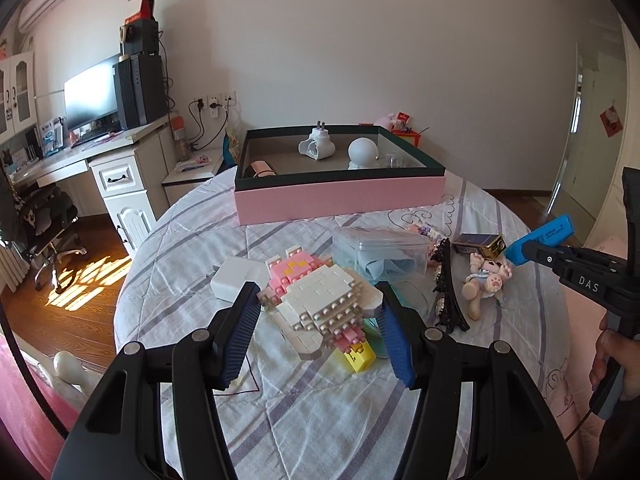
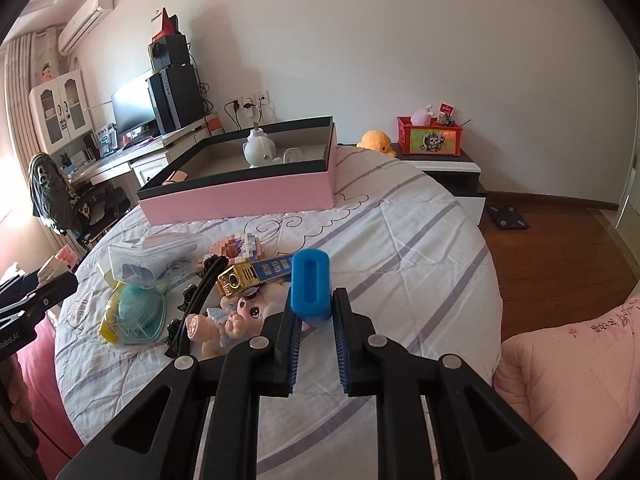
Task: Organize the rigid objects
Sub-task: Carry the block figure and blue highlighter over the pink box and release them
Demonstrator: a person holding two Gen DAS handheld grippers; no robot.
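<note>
Striped bed (image 2: 420,240), highlighter (image 2: 311,286) clamped in right tool (image 2: 314,312)

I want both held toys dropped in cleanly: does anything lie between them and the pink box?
Nothing visible blocks either path. The right gripper holds the blue highlighter marker, the left gripper the white-and-pink brick figure. The pink box with dark rim sits open-topped beyond the low clear plastic container, which can be cleared from above.

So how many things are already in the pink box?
4 that show: a white plug adapter at the back, a white round lamp right of it, a small clear item further right, a pink thing at the front left. The front wall may hide more.
</note>
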